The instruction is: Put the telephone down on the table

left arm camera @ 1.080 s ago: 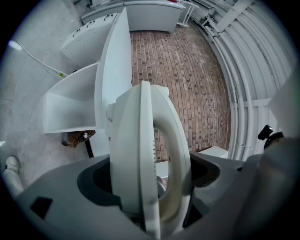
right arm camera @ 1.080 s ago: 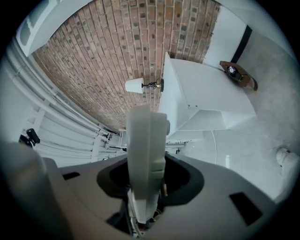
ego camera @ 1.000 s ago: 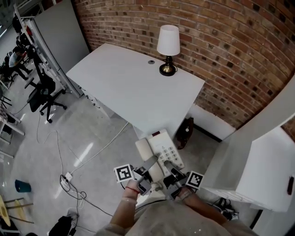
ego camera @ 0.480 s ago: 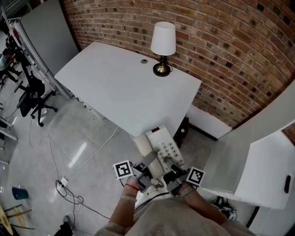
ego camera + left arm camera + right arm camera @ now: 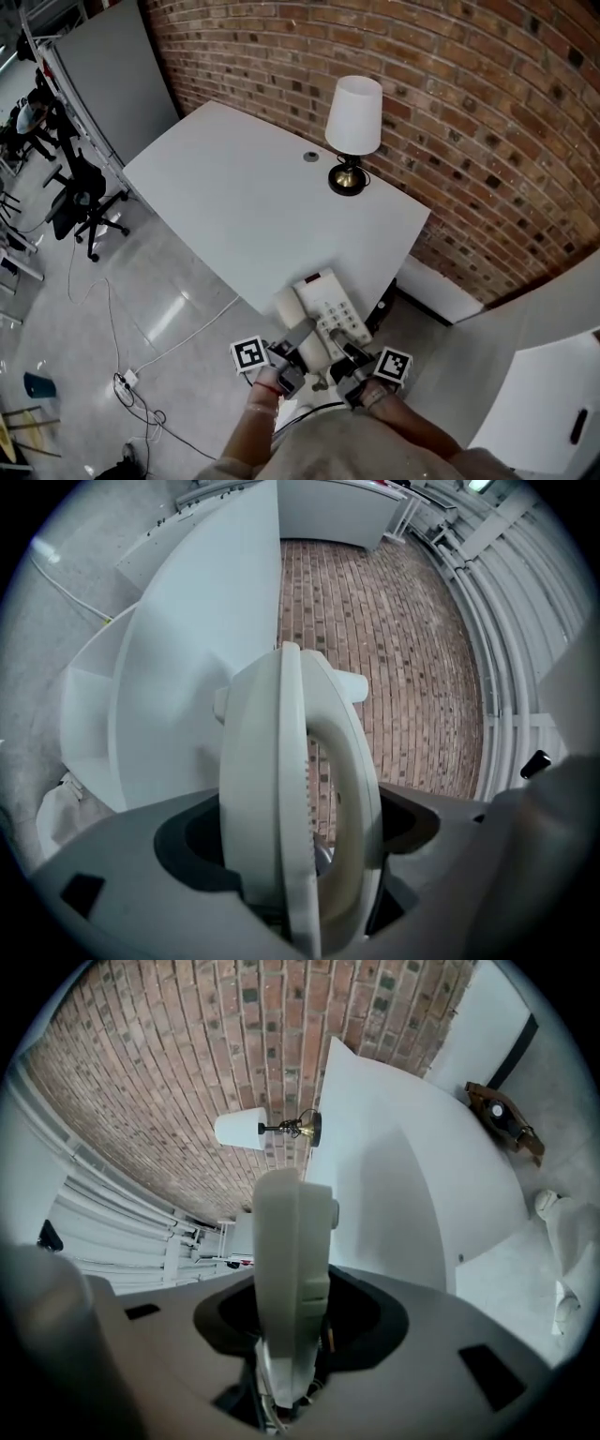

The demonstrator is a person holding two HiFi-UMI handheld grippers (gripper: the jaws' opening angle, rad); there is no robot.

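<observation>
A person seen from above holds a cream-coloured plastic desk telephone (image 5: 326, 307) between two hand-held grippers. The left gripper (image 5: 298, 339) is clamped on the side where the curved handset lies. In the left gripper view, the handset's arch and the base's thin edge both stand between its jaws. The right gripper (image 5: 351, 352) is clamped on the opposite edge, its jaws pressed on the slim body. The telephone hangs in the air at the near edge of the large white table (image 5: 234, 192), apparently not yet resting on it.

To do this step well, the telephone should probably travel forward until its whole base is over the tabletop. There is plenty of bare surface short of the white-shaded lamp with a brass-coloured base (image 5: 354, 127), which stands far back by the red brick wall (image 5: 469, 103). Keeping the telephone level matters, because the handset may only sit loosely in its cradle. It should come down flat, and both grippers should release only once the base rests on the tabletop.

The telephone's shell looks smooth, hard and likely slippery, with rounded corners, rows of pale buttons and a small dark strip at its far end. The tabletop is flat, matte and plain. The grey floor (image 5: 141, 309) below is glossy.
</observation>
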